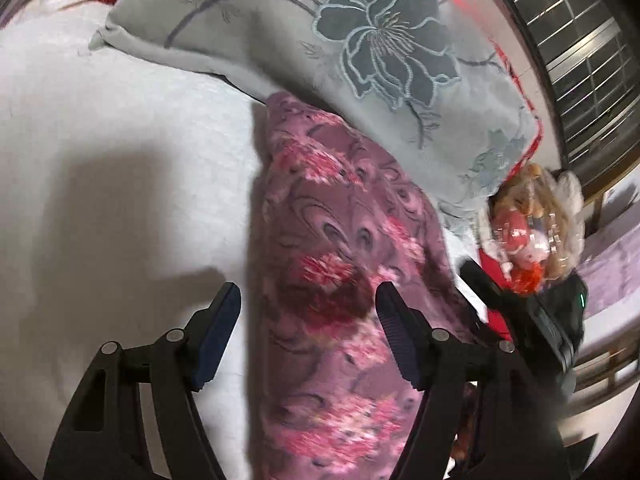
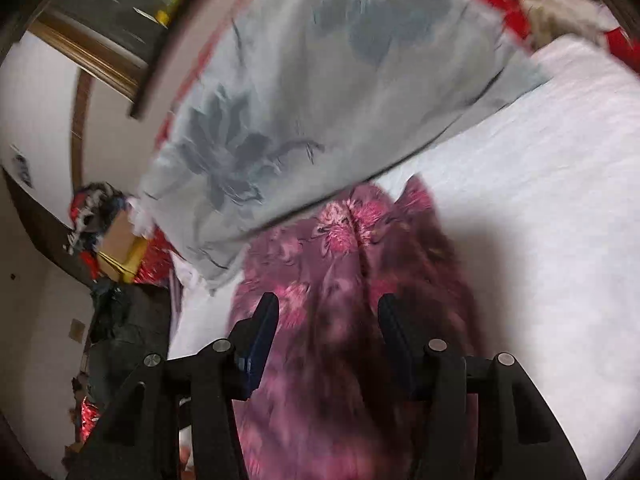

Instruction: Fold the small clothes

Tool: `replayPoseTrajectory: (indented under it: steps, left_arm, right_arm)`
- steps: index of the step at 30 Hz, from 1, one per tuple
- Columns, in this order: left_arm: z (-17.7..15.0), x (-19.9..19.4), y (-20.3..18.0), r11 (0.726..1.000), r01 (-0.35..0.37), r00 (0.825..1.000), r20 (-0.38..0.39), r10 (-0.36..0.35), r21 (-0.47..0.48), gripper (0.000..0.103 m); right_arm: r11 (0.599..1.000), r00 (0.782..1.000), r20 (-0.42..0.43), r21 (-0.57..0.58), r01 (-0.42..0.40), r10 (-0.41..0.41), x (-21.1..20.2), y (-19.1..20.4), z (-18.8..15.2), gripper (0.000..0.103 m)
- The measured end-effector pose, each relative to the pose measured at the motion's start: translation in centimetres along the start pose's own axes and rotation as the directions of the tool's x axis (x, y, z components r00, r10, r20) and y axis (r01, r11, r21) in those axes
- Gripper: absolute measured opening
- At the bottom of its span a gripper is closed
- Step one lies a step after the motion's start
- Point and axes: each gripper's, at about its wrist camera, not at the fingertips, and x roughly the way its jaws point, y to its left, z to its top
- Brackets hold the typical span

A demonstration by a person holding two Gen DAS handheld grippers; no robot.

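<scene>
The purple floral garment [image 1: 340, 280] lies as a long folded strip on the white bed sheet [image 1: 120, 120], its far end tucked just under the near edge of the grey flower-embroidered pillow [image 1: 320, 40]. Both claws stand spread and hold nothing — the left gripper [image 1: 308, 336] straddles the strip's left edge on the side away from the pillow, and the right gripper [image 2: 328, 340] hovers over the cloth short of the pillow. For the next fold, pinch both layers at the end farthest from the pillow and carry them level toward it — draw the tucked end clear first.
</scene>
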Motion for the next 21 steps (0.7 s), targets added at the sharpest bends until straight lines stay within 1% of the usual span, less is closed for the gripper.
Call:
replayPoseTrajectory:
  steps: [1, 2, 3, 4, 5, 6, 7, 8, 9, 10, 11, 12, 13, 14, 15, 16, 17, 18, 19, 21]
  left_arm:
    - [0.3, 0.2, 0.0, 1.0, 0.002, 1.0, -0.008, -0.002, -0.002, 0.069]
    - [0.6, 0.3, 0.0, 1.0, 0.01, 1.0, -0.009, -0.01, 0.003, 0.069]
    - [0.8, 0.1, 0.1, 1.0, -0.006, 1.0, 0.003, 0.006, 0.009, 0.069]
    - [0.9, 0.0, 0.1, 0.999, -0.032, 0.999, 0.014, 0.032, 0.018, 0.069]
    - [1.0, 0.0, 0.0, 0.997, -0.063, 0.998, 0.027, 0.062, 0.037, 0.069]
    - [1.1, 0.0, -0.1, 0.994, -0.092, 0.995, 0.039, 0.09, 0.053, 0.069]
    - [1.1, 0.3, -0.2, 0.992, -0.109, 0.994, 0.038, 0.107, 0.057, 0.07]
    - [1.0, 0.7, -0.2, 0.993, -0.102, 0.995, 0.023, 0.1, 0.059, 0.072]
    - [0.9, 1.3, -0.4, 0.994, -0.087, 0.996, -0.001, 0.088, 0.062, 0.072]
    - [0.8, 1.6, -0.6, 0.993, -0.092, 0.995, -0.019, 0.093, 0.071, 0.072]
    - [0.6, 2.0, -0.9, 0.99, -0.108, 0.993, -0.034, 0.111, 0.094, 0.072]
    - [0.3, 2.2, -1.3, 0.982, -0.14, 0.989, -0.031, 0.145, 0.126, 0.072]
    - [0.1, 2.0, -1.5, 0.975, -0.168, 0.985, -0.018, 0.173, 0.146, 0.072]
    - [0.2, 1.8, -1.6, 0.974, -0.168, 0.985, -0.016, 0.173, 0.15, 0.072]
    - [0.2, 1.5, -1.4, 0.978, -0.151, 0.987, -0.029, 0.157, 0.143, 0.072]
    - [0.2, 1.2, -1.2, 0.984, -0.125, 0.99, -0.047, 0.132, 0.129, 0.072]
    - [0.1, 1.0, -1.0, 0.987, -0.105, 0.992, -0.057, 0.112, 0.118, 0.072]
    - [-0.1, 0.7, -0.8, 0.991, -0.079, 0.994, -0.067, 0.087, 0.107, 0.072]
    - [-0.4, 0.5, -0.8, 0.992, -0.07, 0.994, -0.073, 0.078, 0.106, 0.072]
    - [-1.4, 0.5, -1.3, 0.989, -0.062, 0.993, -0.087, 0.074, 0.134, 0.072]
  right_arm:
    - [1.0, 0.999, -0.032, -0.004, 0.0, -0.001, 1.5, 0.1, 0.5, 0.044]
    - [1.0, 0.998, -0.066, -0.02, -0.011, 0.009, 2.9, 0.4, 1.0, 0.004]
    - [0.998, 0.997, -0.078, -0.058, 0.005, -0.01, 3.8, 1.0, 0.9, 0.006]
    - [0.996, 0.999, -0.05, -0.089, 0.006, -0.01, 3.3, 1.6, 1.2, 0.006]
    - [0.993, 1.0, -0.001, -0.115, -0.018, 0.018, 2.3, 2.2, 1.5, 0.006]
    - [0.991, 0.998, 0.059, -0.13, -0.013, 0.021, 0.9, 2.4, 1.6, 0.006]
    - [0.993, 0.994, 0.107, -0.12, -0.003, 0.016, 0.1, 2.0, 2.0, 0.005]
    - [0.996, 0.991, 0.131, -0.08, 0.03, -0.019, -0.1, 0.9, 2.3, 0.005]
    - [0.997, 0.991, 0.121, -0.041, 0.06, -0.055, 0.1, -0.3, 2.3, 0.006]
    - [0.993, 0.991, 0.072, 0.008, 0.115, -0.115, 1.1, -2.2, 2.3, 0.006]
    - [0.988, 0.988, 0.03, 0.029, 0.151, -0.152, 1.8, -3.3, 2.0, 0.006]
    - [0.987, 0.988, -0.022, 0.048, 0.154, -0.153, 2.3, -4.2, 1.5, 0.006]
    - [0.989, 0.99, -0.018, 0.052, 0.138, -0.137, 1.9, -4.2, 1.2, 0.011]
    - [0.991, 0.993, 0.006, 0.05, 0.12, -0.12, 0.9, -3.7, 1.1, 0.017]
    - [0.995, 0.996, 0.022, 0.053, 0.089, -0.091, -0.3, -3.3, 0.9, 0.017]
    - [0.997, 0.998, 0.024, 0.055, 0.051, -0.052, -1.1, -3.1, 0.7, 0.025]
    - [0.998, 1.0, 0.016, 0.054, 0.017, -0.018, -2.2, -3.0, 0.0, 0.042]
    - [0.999, 1.0, 0.011, 0.049, 0.011, -0.011, -3.0, -3.1, -0.4, 0.048]
    - [0.999, 1.0, 0.001, 0.035, 0.016, -0.016, -3.6, -3.1, -1.3, 0.053]
    - [0.999, 0.998, -0.042, -0.003, 0.036, -0.036, -3.9, -3.5, -2.9, 0.052]
